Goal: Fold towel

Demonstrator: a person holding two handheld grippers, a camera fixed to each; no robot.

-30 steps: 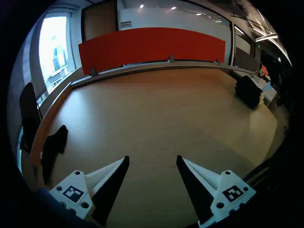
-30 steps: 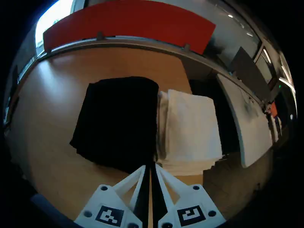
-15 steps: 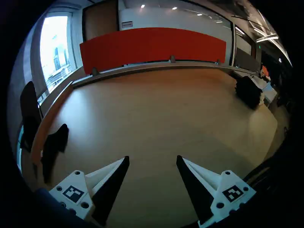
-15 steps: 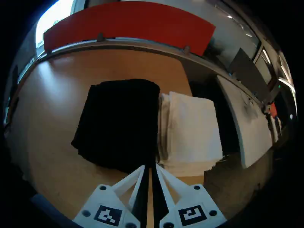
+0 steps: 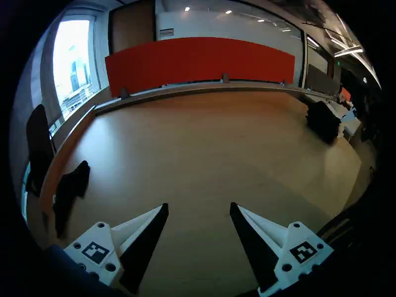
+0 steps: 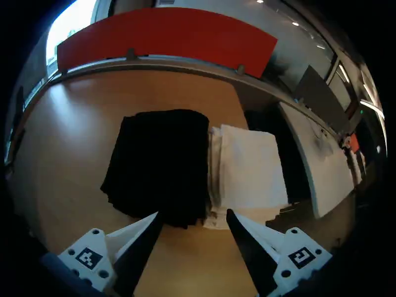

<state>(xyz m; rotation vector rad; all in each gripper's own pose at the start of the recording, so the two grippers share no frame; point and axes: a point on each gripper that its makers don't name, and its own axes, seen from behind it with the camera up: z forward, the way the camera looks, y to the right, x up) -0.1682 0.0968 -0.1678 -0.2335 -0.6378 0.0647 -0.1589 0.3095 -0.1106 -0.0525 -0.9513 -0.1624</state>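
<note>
Left gripper view. Looks along a wide pale-wood tabletop point(image 5: 198, 138) that runs up to a long red partition point(image 5: 198, 59) across the top of the frame. Bright window point(image 5: 74, 69) at upper left, ceiling lights above. At bottom centre, left gripper point(image 5: 198, 205), fingers spread wide, gripping nothing, bare wood between them. At the left edge, a dark chair point(image 5: 37, 143) and a dark cloth point(image 5: 69, 190) draped at the tabletop's rim. At the far right edge, a dark pile point(image 5: 322, 121), too small to make out further. Broad open wood through the middle, from the fingertips up to the partition.

Right gripper view. Looks down on the wood, with the partition along the top and the window at upper left. At bottom centre, right gripper point(image 6: 193, 213), fingers spread apart, holding nothing. Just above the fingertips, a folded black towel point(image 6: 158, 163) lying flat at centre. Touching its right side, a stack of folded white towels point(image 6: 250, 168). Right side of that stack at or over the tabletop's right edge; cannot tell which. Dark gap beyond, then a white desk point(image 6: 321, 168) at right. Open wood left of the black towel and above it.
</note>
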